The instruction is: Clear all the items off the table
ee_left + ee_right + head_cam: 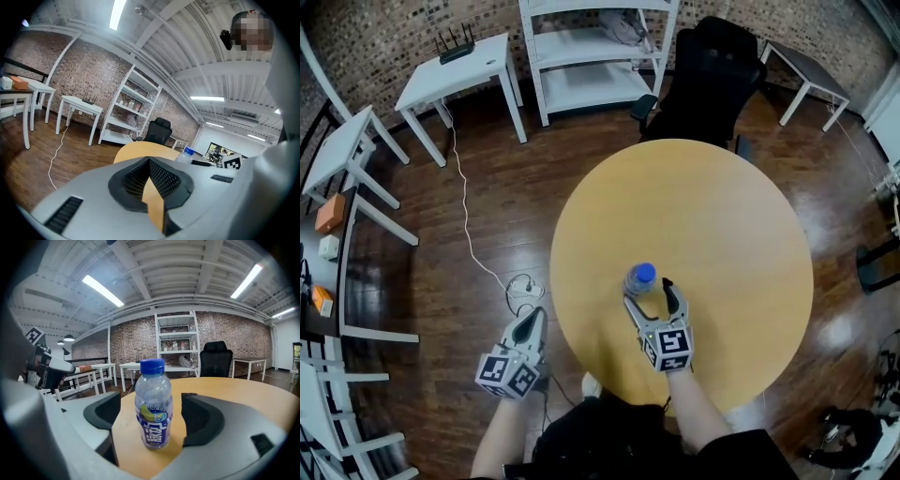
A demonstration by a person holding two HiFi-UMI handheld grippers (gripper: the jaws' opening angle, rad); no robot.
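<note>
Bottle (640, 278), blue-capped, stands upright on the round table (722, 206), just below centre frame in the head view. The right gripper (649, 294) brackets it. Only the right gripper view shows its wide jaws clear of the plastic on both sides. The left gripper (532, 317), lower left and off the table, has its jaws together and empty.

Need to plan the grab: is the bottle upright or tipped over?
Upright: the bottle stands on its base on the table, blue cap on top.
</note>
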